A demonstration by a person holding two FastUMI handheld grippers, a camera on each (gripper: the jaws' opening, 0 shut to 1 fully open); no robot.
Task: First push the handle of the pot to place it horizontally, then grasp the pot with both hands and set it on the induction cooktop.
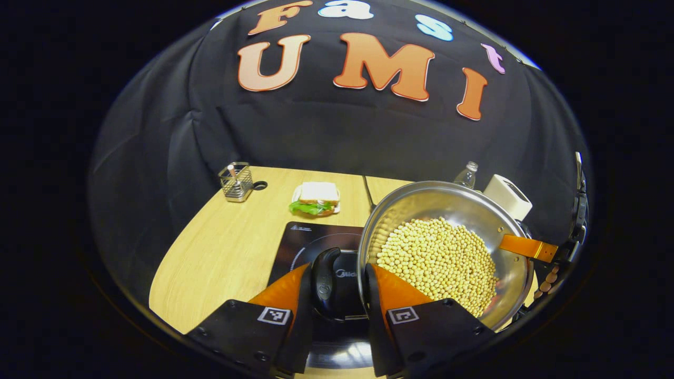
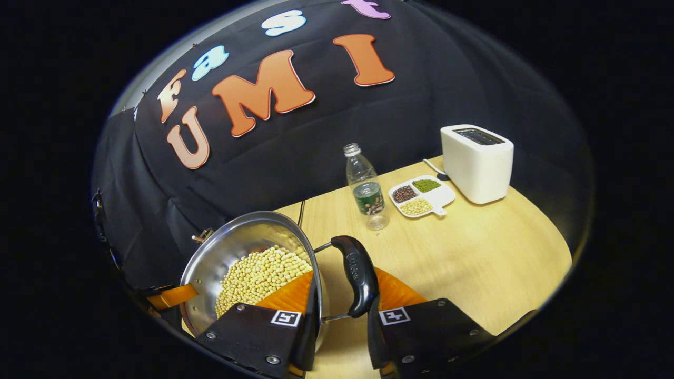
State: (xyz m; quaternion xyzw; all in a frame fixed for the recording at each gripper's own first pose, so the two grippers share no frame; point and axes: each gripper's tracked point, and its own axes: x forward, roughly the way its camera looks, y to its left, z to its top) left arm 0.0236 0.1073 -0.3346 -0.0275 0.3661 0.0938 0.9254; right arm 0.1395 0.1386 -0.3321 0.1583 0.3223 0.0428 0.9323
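Nearest you in the left gripper view, your left gripper (image 1: 339,295) straddles the pot's black side handle (image 1: 325,281), one finger on each side of it; whether both press it, you cannot tell. The pot (image 1: 447,202), full of beans (image 1: 439,260), is tilted and lifted over the cooktop (image 1: 295,245), which lies on the table (image 1: 226,247). Behind are a wire basket (image 1: 236,181) and a sandwich (image 1: 316,199).

In the right gripper view, your right gripper (image 2: 342,310) brackets the other handle (image 2: 358,273) the same way, with its inner finger against the pot's wall. Further back stand a bottle (image 2: 366,187), a divided dish (image 2: 421,196) and a toaster (image 2: 476,162).
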